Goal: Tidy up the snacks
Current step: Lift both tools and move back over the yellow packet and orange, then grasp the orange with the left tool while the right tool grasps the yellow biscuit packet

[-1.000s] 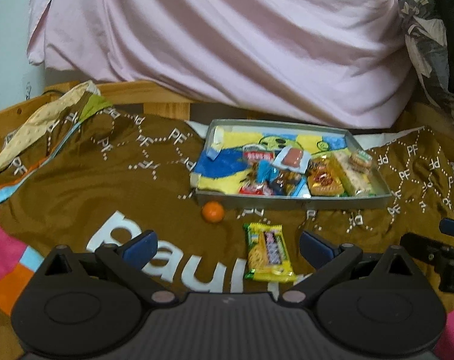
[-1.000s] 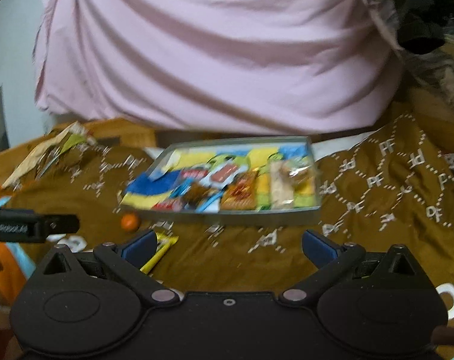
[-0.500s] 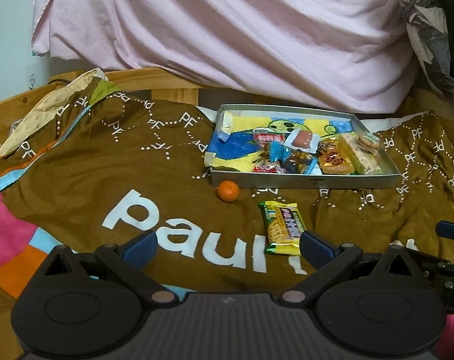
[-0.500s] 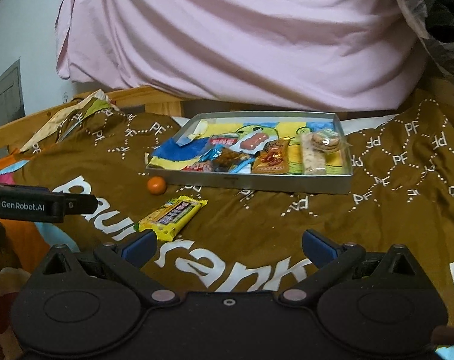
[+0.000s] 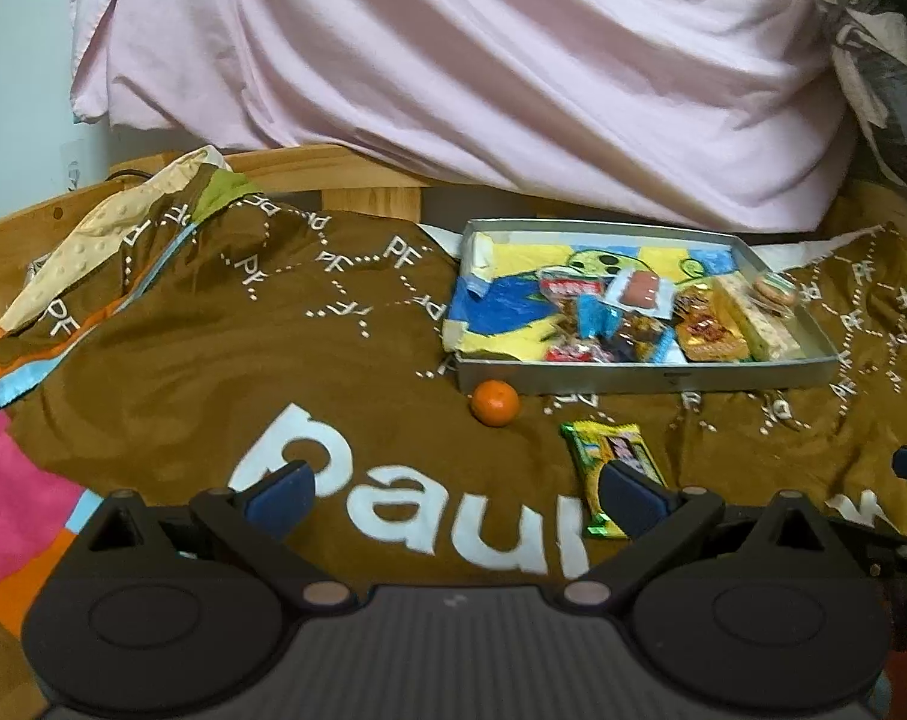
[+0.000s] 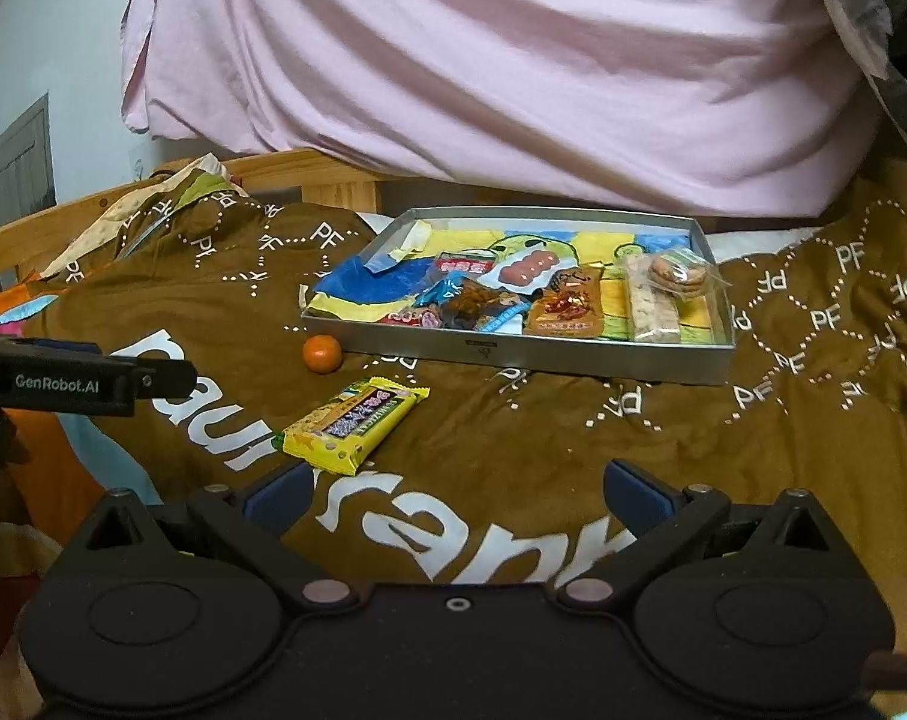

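So the brown blanket (image 6: 513, 450) reads "paul frank" with little "PF" marks all over. The metal tray (image 6: 531, 354) already holds most snacks, presumably the collection spot. Just outside it sit a yellow biscuit pack (image 6: 351, 423) and a small orange (image 6: 321, 353). Left gripper (image 5: 453, 495), stamped "GenRobot.AI", and right gripper (image 6: 453, 495) both spread wide, empty.

Dim, soft indoor light with faint shadows; both fisheye views slightly blurred, bending at edges, with dark corners.
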{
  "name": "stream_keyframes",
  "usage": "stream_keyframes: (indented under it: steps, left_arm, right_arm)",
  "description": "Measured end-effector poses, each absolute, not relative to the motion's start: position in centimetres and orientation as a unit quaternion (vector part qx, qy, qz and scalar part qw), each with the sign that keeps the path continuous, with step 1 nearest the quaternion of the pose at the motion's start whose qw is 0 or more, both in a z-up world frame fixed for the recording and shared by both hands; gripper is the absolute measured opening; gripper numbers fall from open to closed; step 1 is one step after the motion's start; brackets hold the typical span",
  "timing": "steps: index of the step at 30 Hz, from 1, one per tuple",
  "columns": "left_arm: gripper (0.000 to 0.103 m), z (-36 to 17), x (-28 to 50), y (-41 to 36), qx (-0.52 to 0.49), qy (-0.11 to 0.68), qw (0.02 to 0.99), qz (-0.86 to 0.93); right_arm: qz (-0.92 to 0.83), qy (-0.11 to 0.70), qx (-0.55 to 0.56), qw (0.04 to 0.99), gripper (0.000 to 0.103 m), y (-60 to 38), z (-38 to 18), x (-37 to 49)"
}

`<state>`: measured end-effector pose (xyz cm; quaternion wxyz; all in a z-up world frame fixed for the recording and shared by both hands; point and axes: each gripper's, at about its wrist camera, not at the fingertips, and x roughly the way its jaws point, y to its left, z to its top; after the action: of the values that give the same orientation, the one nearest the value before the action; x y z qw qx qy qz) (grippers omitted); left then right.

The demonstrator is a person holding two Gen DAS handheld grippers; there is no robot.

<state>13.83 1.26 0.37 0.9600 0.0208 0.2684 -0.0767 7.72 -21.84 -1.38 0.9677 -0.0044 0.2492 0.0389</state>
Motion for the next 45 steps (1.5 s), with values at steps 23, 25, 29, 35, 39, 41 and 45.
stream_keyframes:
  steps: [23,25,29,35,39,41,45]
  left_arm:
    - [0.102,0.1,22.2,0.0,0.054,0.284,0.949,-0.126]
    - [0.102,-0.5,23.2,-0.6,0.062,0.287,0.947,-0.132]
    - [0.102,-1.5,25.1,-1.5,0.080,0.295,0.942,-0.142]
    - [0.102,-2.9,27.2,-2.9,0.113,0.307,0.932,-0.154]
    - [0.102,-3.7,27.8,-2.9,0.122,0.311,0.932,-0.138]
    - [0.100,-3.9,28.0,-2.6,0.113,0.312,0.933,-0.140]
    - [0.093,-4.0,27.9,-2.3,0.106,0.307,0.934,-0.150]
  right_arm:
    - [0.105,0.280,-0.022,0.954,0.102,-16.1,-3.4,16.8]
    - [0.106,0.287,-0.023,0.952,0.102,-15.9,-3.7,17.7]
    - [0.107,0.304,-0.012,0.947,0.102,-15.9,-4.6,19.4]
    - [0.096,0.328,0.002,0.940,0.102,-16.3,-6.5,20.0]
    - [0.104,0.326,0.016,0.940,0.098,-16.7,-6.5,19.8]
    - [0.101,0.321,0.025,0.942,0.095,-17.2,-6.4,19.5]
    - [0.087,0.303,0.026,0.949,0.086,-17.8,-5.8,18.8]
